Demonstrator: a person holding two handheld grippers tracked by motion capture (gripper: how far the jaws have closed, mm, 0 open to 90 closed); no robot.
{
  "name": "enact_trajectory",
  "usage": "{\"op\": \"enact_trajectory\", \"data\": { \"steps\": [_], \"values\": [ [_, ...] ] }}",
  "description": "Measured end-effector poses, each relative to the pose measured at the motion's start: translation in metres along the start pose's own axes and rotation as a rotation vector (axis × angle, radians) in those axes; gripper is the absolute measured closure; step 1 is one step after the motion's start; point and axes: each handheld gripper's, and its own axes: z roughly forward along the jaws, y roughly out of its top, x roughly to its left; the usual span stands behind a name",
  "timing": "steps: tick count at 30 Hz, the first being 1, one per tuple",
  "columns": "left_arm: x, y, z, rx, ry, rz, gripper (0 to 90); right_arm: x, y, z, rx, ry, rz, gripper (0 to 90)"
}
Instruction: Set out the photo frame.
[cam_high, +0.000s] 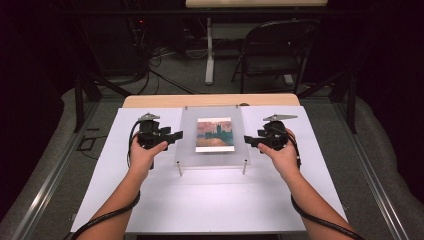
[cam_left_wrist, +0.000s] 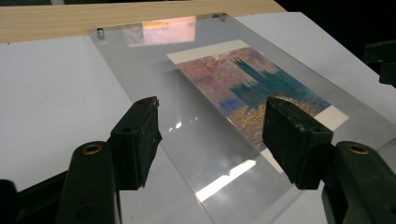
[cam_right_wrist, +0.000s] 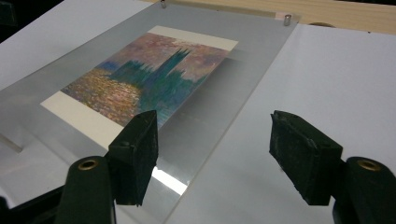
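Left claw (cam_high: 176, 135) at nine o'clock of the clear acrylic frame (cam_high: 186, 150), wide open, gripping nothing. Centre of the white counter (cam_high: 150, 195): transparent plate on metal standoffs, over a purple-teal-gold painted print (cam_high: 214, 134). Right claw (cam_high: 248, 140) at three o'clock, wide open, empty.

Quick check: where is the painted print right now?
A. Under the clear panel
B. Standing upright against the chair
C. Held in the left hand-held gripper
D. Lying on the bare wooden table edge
A: the print lies flat beneath the clear panel, and both hand-held grippers are open beside the panel.
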Motion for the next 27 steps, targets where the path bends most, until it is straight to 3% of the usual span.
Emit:
{"op": "enact_trajectory", "data": {
  "steps": [5,14,27],
  "values": [
    [0.002,0.008,0.011,0.011,0.021,-0.008,36.2,-0.003,0.011,0.013,0.001,-0.007,0.022,32.6],
    [0.01,0.017,0.031,0.022,0.038,-0.019,36.1,-0.008,0.026,0.031,0.002,-0.002,0.013,32.6],
    [0.014,0.019,0.057,0.055,0.048,-0.027,36.1,-0.017,0.022,0.054,0.02,0.0,0.045,33.1]
  ]
}}
